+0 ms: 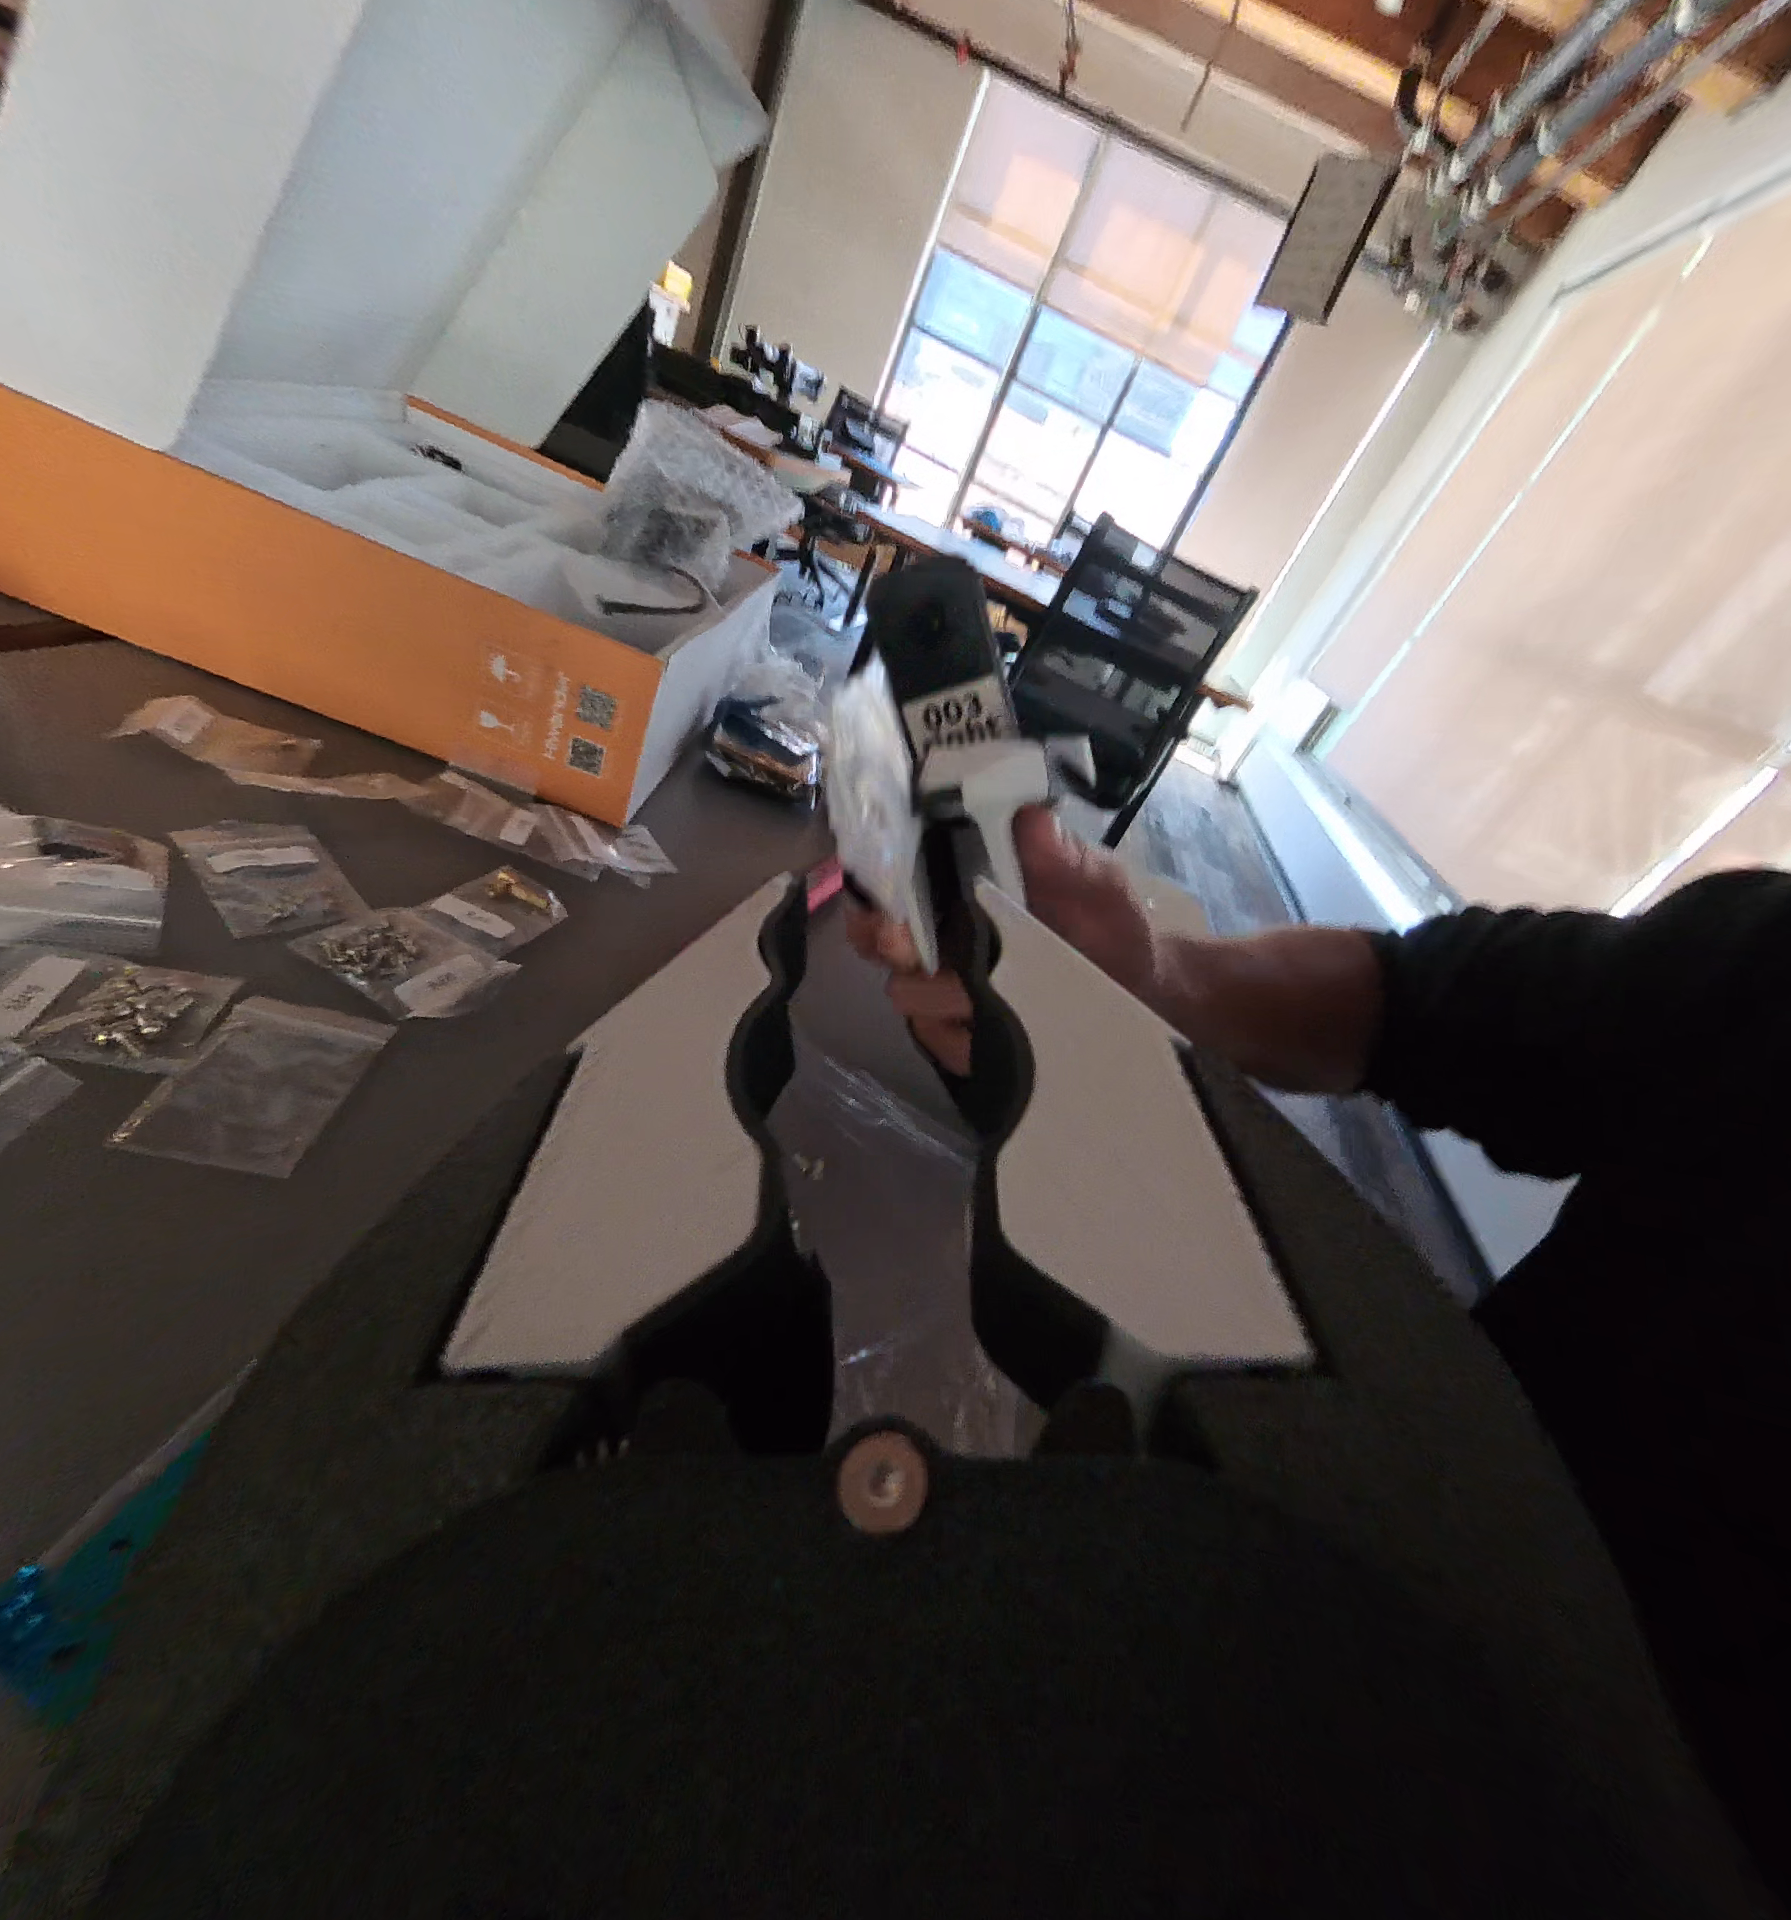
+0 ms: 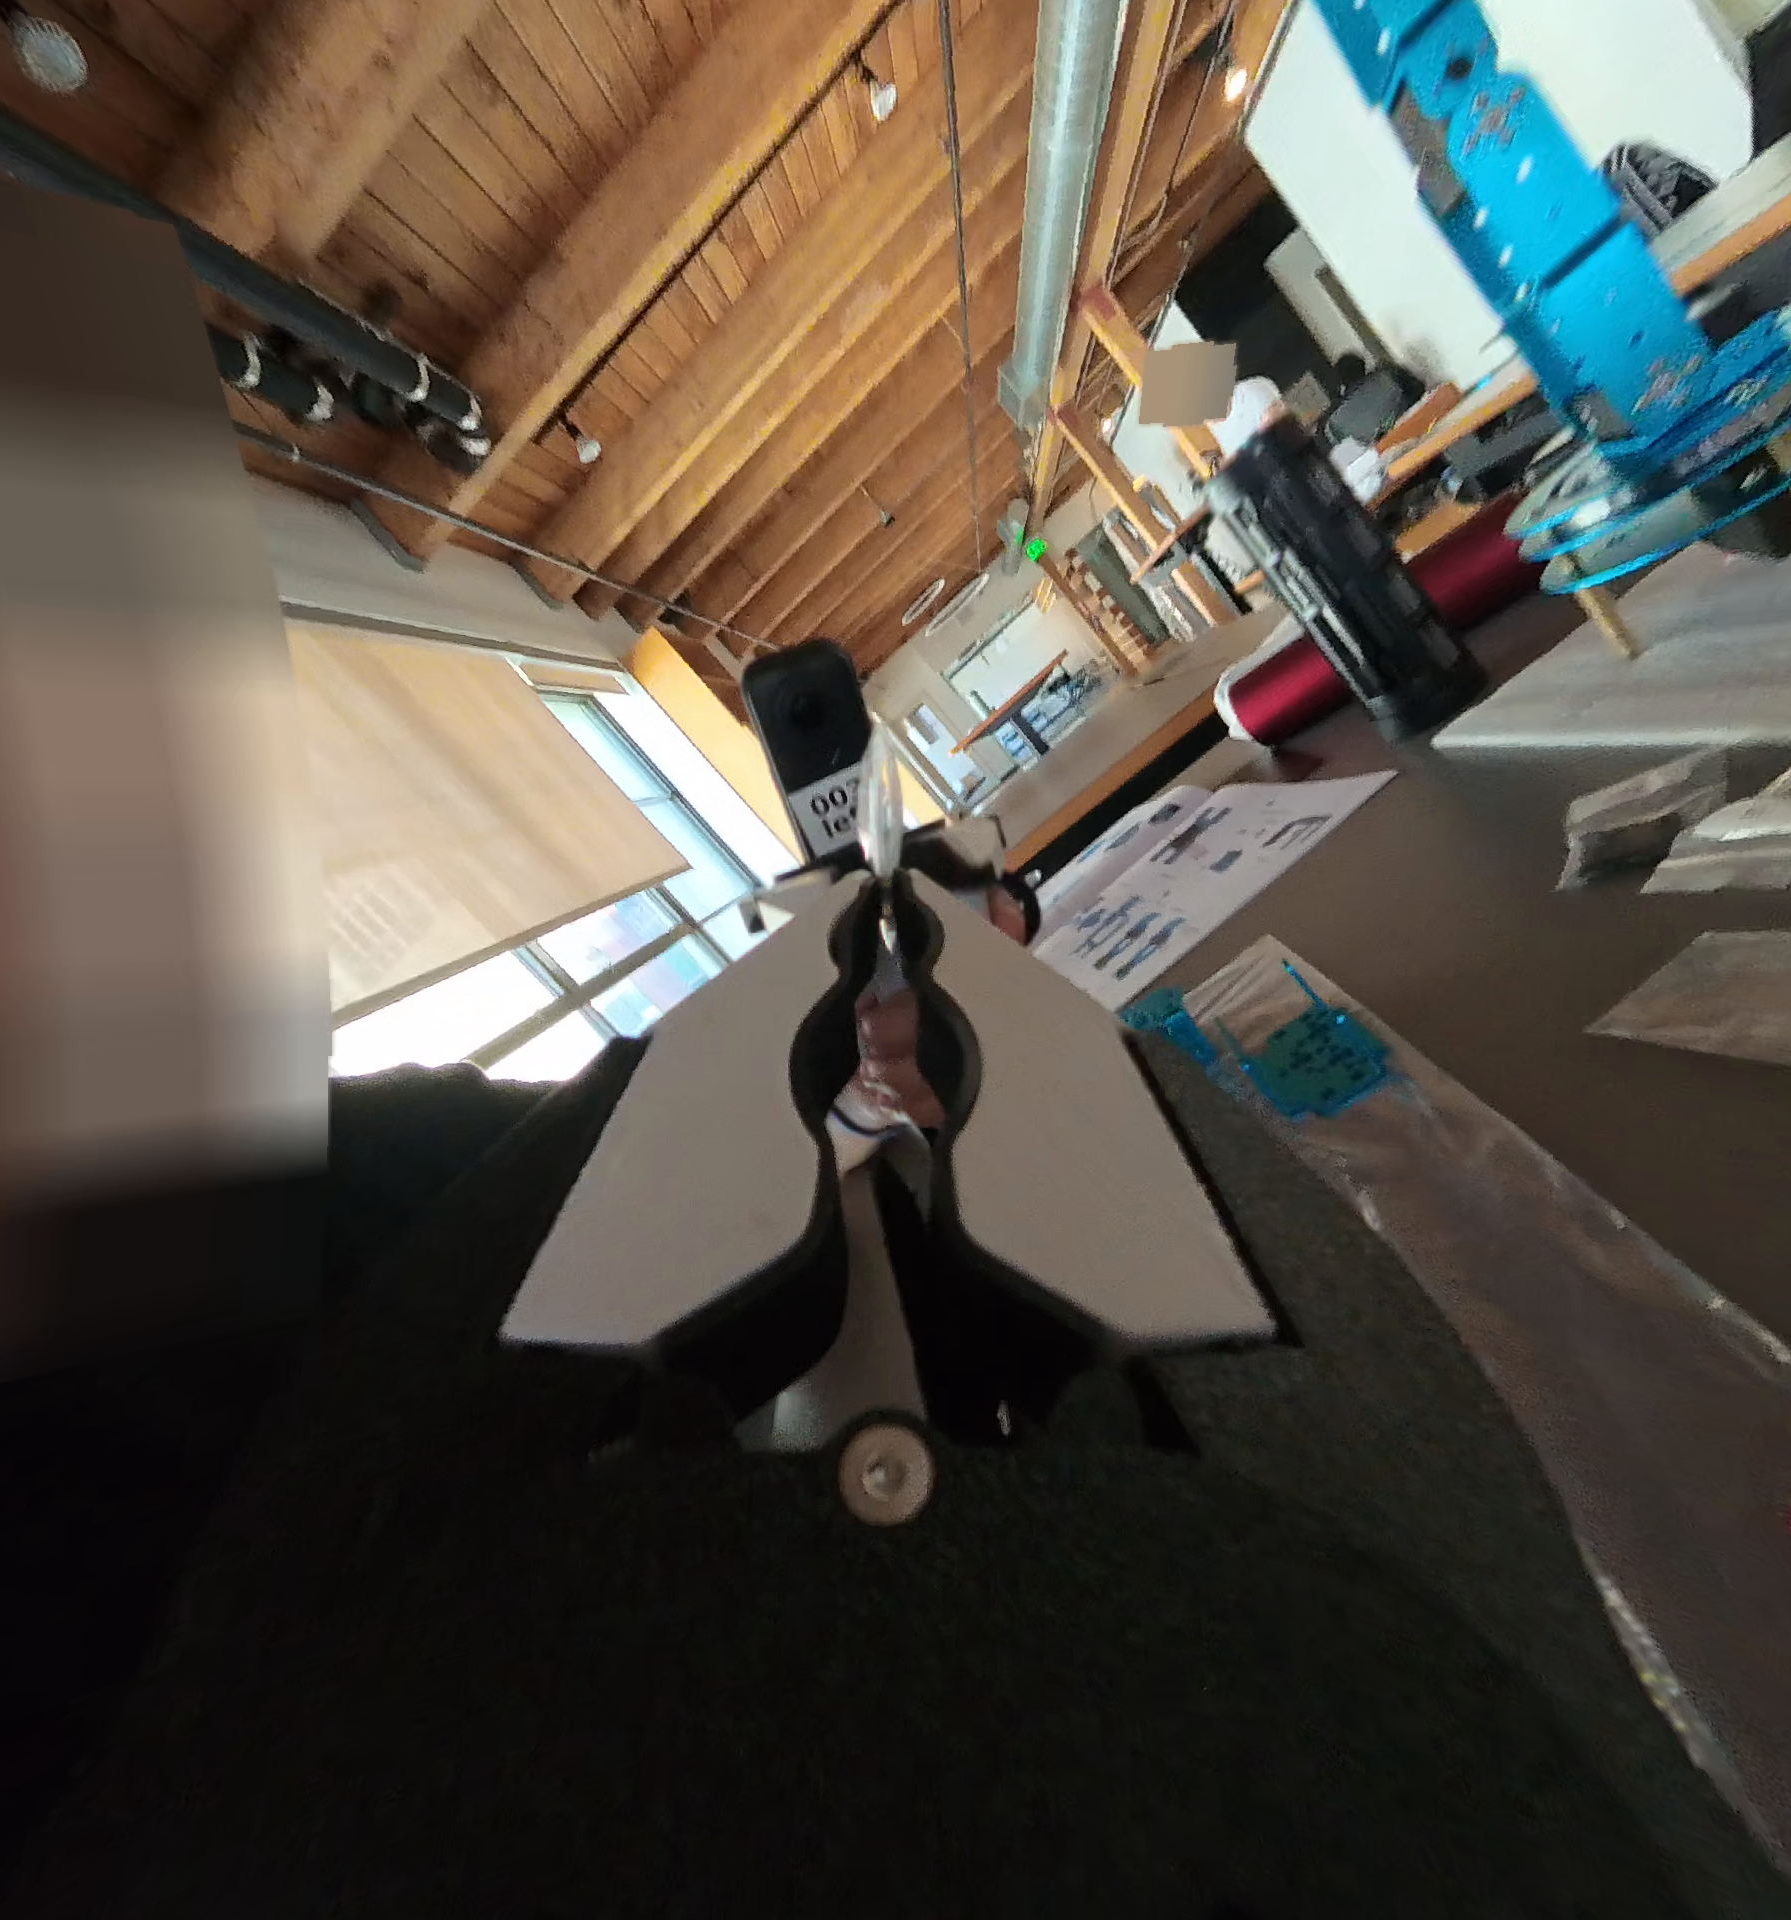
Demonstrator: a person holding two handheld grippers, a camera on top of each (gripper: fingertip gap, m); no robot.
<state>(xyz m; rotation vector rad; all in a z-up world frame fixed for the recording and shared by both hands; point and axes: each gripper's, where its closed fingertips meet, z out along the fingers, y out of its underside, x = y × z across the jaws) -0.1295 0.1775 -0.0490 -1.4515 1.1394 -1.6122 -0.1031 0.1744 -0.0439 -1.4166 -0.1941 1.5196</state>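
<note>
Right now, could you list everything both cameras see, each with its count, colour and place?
open cardboard box with foam lining: one, orange and white, far left on dark table
small plastic zip bags of screws: several, clear, scattered before the box
bubble-wrap bundle: one, clear, inside the box
metal robot structure: one, blue, upper right
printed paper sheet: one, white, on table
office chair: at least one, black, background
thin clear plastic bag: one, pinched by right gripper
left gripper: one, white-black, open
right gripper: one, white-black, shut
hand: one, holding right gripper
</note>
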